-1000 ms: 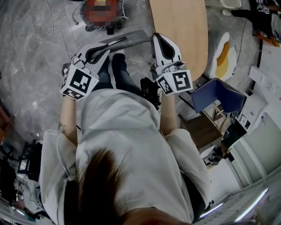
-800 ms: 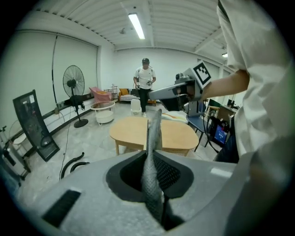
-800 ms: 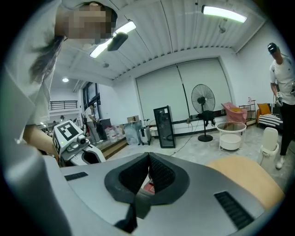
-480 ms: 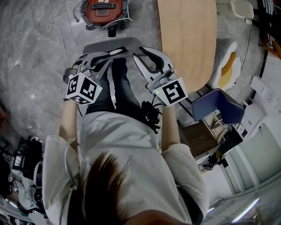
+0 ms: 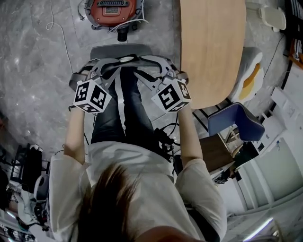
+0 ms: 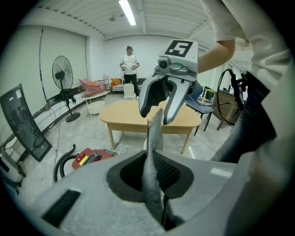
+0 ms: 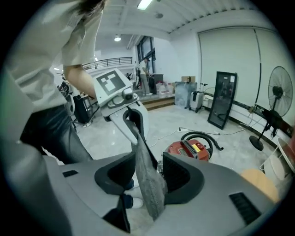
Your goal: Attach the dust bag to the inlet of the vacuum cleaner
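The grey mesh dust bag (image 5: 120, 51) is spread out flat in the air, near the red vacuum cleaner (image 5: 112, 8) but apart from it; the cleaner sits on the floor (image 5: 38, 71).

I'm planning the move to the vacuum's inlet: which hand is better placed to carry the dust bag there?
Probably left. The left tool is clamped on the dust bag; the right tool has just been opening, with the bag loose between its jaws.
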The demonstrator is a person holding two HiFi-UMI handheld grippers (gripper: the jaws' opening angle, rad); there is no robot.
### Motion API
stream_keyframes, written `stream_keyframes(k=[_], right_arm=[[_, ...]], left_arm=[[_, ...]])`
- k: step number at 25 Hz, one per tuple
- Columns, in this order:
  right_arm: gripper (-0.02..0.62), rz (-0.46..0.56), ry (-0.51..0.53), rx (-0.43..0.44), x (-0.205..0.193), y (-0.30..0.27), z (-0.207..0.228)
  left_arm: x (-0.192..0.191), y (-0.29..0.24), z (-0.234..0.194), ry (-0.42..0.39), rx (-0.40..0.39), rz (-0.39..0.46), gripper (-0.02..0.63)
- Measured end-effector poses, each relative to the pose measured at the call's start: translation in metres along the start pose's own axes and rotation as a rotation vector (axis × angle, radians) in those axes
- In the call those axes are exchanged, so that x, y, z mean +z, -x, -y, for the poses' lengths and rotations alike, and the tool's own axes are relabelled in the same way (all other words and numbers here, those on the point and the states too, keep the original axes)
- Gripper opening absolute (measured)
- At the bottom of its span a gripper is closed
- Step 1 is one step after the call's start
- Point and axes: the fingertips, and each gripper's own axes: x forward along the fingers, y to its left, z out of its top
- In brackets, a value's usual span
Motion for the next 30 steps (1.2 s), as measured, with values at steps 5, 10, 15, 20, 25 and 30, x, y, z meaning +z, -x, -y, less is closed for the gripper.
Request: stream_keyframes(k=[5,10,15,20,25,30], right_arm=[[0.162,-0.083,0.100,0.017,-0.030,-0.038,-0.002],[0.063,-0.133,0.173,0.004,-0.056,-0.071,-0.001],[0.037,-0.150,0.129,0.016,-0.082,-0.097,-0.004],[0.032,-0.175,0.102,0.010,-0.104,-0.123,-0.004],[0.032,-0.205,0.098,0.014,-0.129,-0.147,-0.001],[0.034,-0.219,0.080,0.003,-0.151,-0.171,0.005]], left_arm=[[-0.025,-0.021,-0.005,-0.003,-0.044,-0.002,0.038],[-0.052,-0.041,-0.005,-0.049,-0.072,-0.035,0.037],[-0.079,-0.065,-0.006,-0.048,-0.082,-0.073,0.040],[-0.107,-0.088,-0.011,0.039,-0.065,-0.085,0.052],[-0.134,-0.115,-0.012,0.075,-0.047,-0.133,0.052],[-0.157,-0.137,-0.015,0.103,-0.030,-0.154,0.052]])
